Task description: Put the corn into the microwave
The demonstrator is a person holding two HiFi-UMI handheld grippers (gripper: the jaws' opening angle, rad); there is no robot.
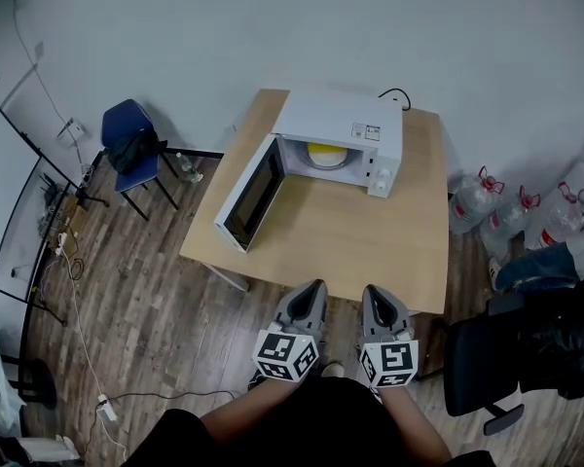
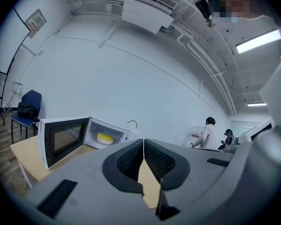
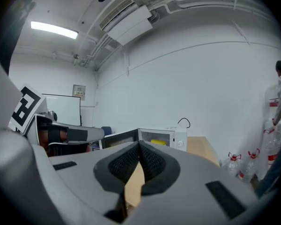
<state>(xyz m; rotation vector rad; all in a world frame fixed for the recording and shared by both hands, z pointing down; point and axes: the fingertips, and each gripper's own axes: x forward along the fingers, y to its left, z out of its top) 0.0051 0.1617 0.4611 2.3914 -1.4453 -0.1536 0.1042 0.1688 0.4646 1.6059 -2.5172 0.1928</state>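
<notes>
The white microwave [image 1: 343, 127] stands at the back of the wooden table [image 1: 350, 236] with its door [image 1: 251, 195] swung open to the left. The yellow corn [image 1: 324, 153] lies inside it, also visible in the left gripper view as the corn [image 2: 104, 138] and in the right gripper view as the corn [image 3: 158, 142]. My left gripper [image 1: 316, 285] and right gripper [image 1: 371, 290] hover side by side at the table's front edge, far from the microwave. Both are shut with nothing between the jaws: left gripper [image 2: 144, 141], right gripper [image 3: 139, 144].
A blue chair [image 1: 131, 144] with a dark bag stands left of the table. Several water bottles [image 1: 487, 205] sit on the floor to the right, with a black office chair [image 1: 487, 358] nearer me. Two people [image 2: 208, 132] stand far off in the left gripper view.
</notes>
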